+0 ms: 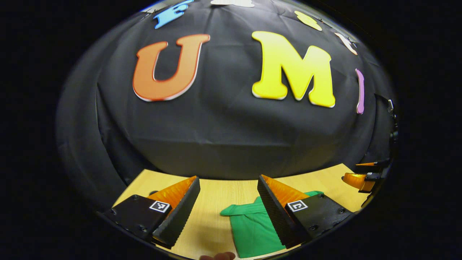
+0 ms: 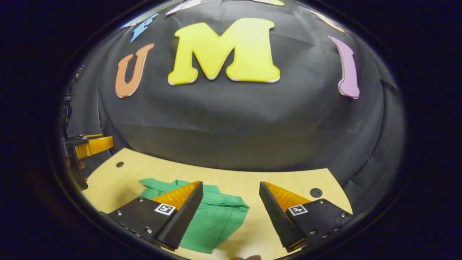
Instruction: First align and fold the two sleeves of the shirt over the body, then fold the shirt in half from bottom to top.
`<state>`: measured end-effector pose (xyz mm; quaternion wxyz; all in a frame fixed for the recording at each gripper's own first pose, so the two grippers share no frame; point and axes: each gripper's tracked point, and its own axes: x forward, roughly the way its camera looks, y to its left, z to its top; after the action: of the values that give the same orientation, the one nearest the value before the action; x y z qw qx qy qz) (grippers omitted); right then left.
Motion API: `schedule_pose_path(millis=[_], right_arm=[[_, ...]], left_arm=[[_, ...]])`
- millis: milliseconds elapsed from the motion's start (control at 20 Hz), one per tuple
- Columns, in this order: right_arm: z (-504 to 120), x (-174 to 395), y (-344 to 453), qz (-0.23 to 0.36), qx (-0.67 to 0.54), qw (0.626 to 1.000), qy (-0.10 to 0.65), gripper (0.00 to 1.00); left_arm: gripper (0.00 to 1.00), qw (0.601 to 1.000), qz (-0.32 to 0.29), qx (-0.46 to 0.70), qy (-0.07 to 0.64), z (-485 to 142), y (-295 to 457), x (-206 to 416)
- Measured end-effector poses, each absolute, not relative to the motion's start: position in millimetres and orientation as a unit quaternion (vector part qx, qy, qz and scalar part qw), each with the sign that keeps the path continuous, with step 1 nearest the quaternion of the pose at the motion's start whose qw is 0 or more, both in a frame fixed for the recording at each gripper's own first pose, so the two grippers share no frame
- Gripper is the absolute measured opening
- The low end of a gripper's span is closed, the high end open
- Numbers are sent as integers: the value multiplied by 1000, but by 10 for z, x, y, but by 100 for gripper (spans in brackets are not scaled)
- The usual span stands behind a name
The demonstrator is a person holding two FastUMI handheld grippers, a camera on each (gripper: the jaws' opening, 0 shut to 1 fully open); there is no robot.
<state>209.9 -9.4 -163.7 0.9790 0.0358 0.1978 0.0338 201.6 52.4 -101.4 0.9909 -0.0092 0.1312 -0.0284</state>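
A green shirt (image 1: 252, 225) lies flat on the pale wooden worktop (image 1: 213, 196), close in front of the booth's black cloth wall (image 1: 231, 137). In the left gripper view, the left hand-held gripper (image 1: 229, 180) hangs above the worktop with its jaws spread wide and nothing between them; the shirt sits below and a little right of the gap, its right part hidden behind the right-hand finger (image 1: 276, 213), with bare wood under the left-hand one. Far off at the right edge of that view the right hand-held gripper (image 1: 362, 175) shows, too small there to judge its jaws. In the right gripper view, the right hand-held gripper (image 2: 231, 187) is likewise wide apart and empty, held above the worktop (image 2: 252, 184); here the shirt (image 2: 213, 220) lies below and to the left, partly behind the left-hand finger (image 2: 180, 216), reaching into the gap, not touching either finger as far as I can see. The left hand-held gripper (image 2: 92, 145) shows at that view's left edge.
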Motion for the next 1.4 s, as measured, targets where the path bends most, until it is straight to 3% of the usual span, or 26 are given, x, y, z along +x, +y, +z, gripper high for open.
schedule_pose_path(millis=[300,500,650,700,850,950,1000,1400], right_arm=[[-421,1166,-153,-6,26,997,77,96],[-141,545,-131,-17,-8,1000,22,96],[-38,198,-105,-21,-7,1000,-11,95],[-18,90,-76,-17,-8,1000,-18,95],[-177,-132,-48,-16,7,1000,-9,96],[-315,-203,-44,-18,11,1000,2,96],[-381,-239,-36,-19,11,1000,9,96],[-458,-272,143,4,11,1000,19,96]], left_arm=[[100,999,7,-4,39,153,523,1002],[98,1000,-2,-20,1,469,395,392],[100,1000,-7,-28,-1,342,171,28],[96,1000,-4,-26,1,251,139,-69],[100,1000,3,-1,16,-56,131,-280],[96,1000,3,7,21,-241,81,-342],[100,1000,2,12,18,-279,45,-352],[100,1000,10,16,13,-321,-21,-323]])
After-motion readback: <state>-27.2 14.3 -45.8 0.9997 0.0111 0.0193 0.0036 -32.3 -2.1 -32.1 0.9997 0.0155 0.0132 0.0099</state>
